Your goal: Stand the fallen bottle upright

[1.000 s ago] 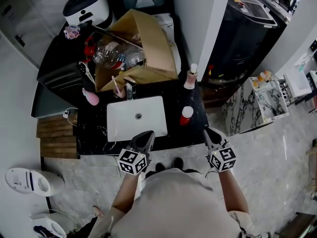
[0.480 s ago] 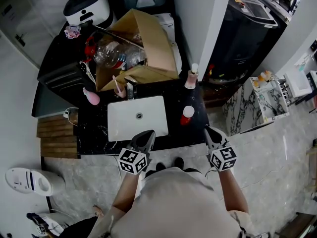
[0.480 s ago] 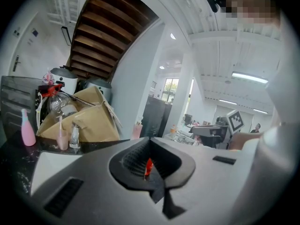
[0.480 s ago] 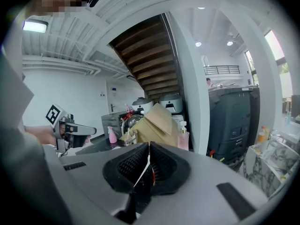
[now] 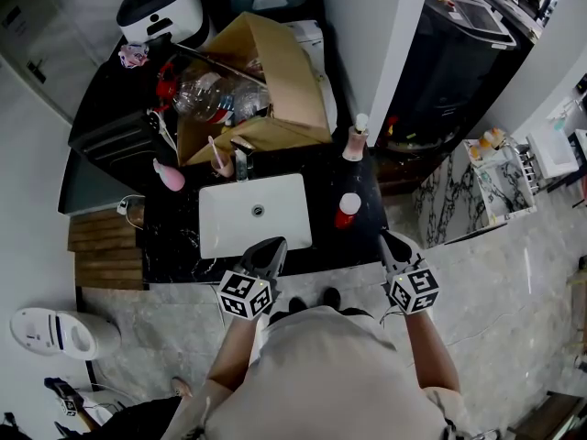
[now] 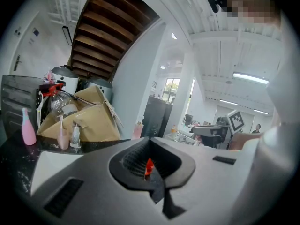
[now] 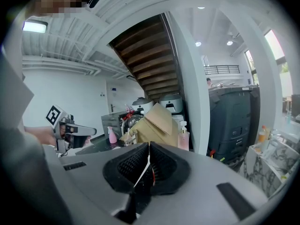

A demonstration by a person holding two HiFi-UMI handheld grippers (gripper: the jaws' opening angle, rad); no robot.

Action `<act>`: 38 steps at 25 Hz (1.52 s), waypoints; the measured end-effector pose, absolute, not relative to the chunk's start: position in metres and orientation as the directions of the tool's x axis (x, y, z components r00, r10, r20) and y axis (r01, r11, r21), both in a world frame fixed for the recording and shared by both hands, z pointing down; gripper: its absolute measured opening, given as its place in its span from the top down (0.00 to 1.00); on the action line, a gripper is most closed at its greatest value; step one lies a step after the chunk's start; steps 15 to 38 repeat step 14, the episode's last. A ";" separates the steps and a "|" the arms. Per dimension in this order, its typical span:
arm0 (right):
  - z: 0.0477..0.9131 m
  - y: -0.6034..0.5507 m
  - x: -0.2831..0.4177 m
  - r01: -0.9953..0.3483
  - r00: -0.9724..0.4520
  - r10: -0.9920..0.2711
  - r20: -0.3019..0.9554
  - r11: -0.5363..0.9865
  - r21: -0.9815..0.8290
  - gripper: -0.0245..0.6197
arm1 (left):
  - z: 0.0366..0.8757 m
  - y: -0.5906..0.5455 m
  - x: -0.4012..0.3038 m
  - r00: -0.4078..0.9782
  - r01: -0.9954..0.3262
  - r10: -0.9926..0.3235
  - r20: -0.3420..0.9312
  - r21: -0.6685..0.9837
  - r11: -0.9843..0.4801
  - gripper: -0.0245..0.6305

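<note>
Red, white-capped bottle [image 5: 346,213] on the black counter [image 5: 171,238] just right of the white sink [image 5: 220,236], unmoved since the earlier frames, like the left gripper [image 5: 272,247] and right gripper [image 5: 387,242], both clenched empty; only the head view shows the bottle whole, the left gripper view merely a red sliver [image 6: 148,167] beyond its jaws.

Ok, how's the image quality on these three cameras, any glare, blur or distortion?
Head view: sharp, evenly lit, though the white sink looks nearly washed out against the black counter. Left gripper view: strong fisheye, dark corners, ceiling light glaring. Right gripper view: same bending, so the pillar curves.
</note>
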State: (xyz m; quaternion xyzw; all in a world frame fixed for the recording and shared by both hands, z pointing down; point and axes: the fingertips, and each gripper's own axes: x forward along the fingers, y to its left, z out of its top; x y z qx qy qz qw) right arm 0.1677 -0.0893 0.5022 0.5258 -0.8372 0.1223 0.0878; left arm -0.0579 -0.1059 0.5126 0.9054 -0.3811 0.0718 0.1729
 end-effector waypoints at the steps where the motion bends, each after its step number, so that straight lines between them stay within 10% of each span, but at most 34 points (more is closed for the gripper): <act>1: 0.502 -0.090 0.168 -0.902 -0.432 -0.859 0.276 0.417 -0.113 0.91 | 0.513 -0.106 -0.058 0.699 -0.715 -0.665 0.262 0.259 -0.650 0.95; 38: 0.505 -0.094 0.167 -0.904 -0.426 -0.856 0.291 0.416 -0.100 0.91 | 0.517 -0.110 -0.060 0.695 -0.719 -0.666 0.270 0.263 -0.644 0.95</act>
